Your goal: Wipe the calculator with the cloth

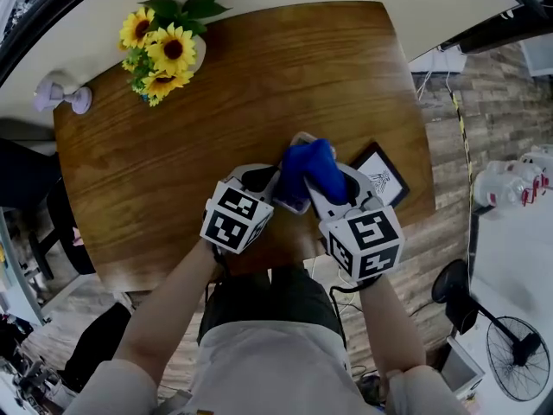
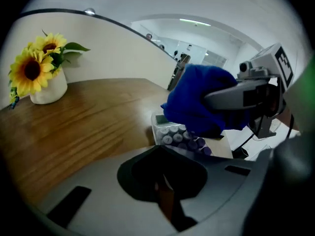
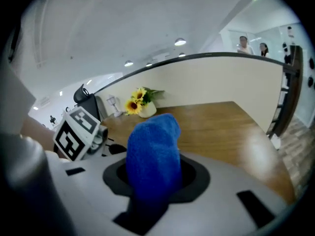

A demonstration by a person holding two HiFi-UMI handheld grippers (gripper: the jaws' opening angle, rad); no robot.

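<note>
Here, with sunflowers (image 1: 164, 54) far left on the table (image 1: 173, 171), the left gripper (image 1: 262, 180) has its jaws closed on the calculator (image 2: 172, 134) at the near edge, while the cloth (image 1: 311, 169), clamped tight in the right gripper (image 3: 150, 178), covers its right part, and a frame (image 1: 380, 175) lies just right.

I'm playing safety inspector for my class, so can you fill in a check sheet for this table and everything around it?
Surface: wooden table, glossy brown top.
Job's things: calculator held above the table; blue cloth seems to rest on its keys.
Clutter: sunflowers in a white vase, lilac object, framed picture near the right edge.
Grippers: left tool shut on the calculator; right tool shut on the cloth.
Cables: dark cable below the right tool.
Surroundings: floor fan, plank floor.
</note>
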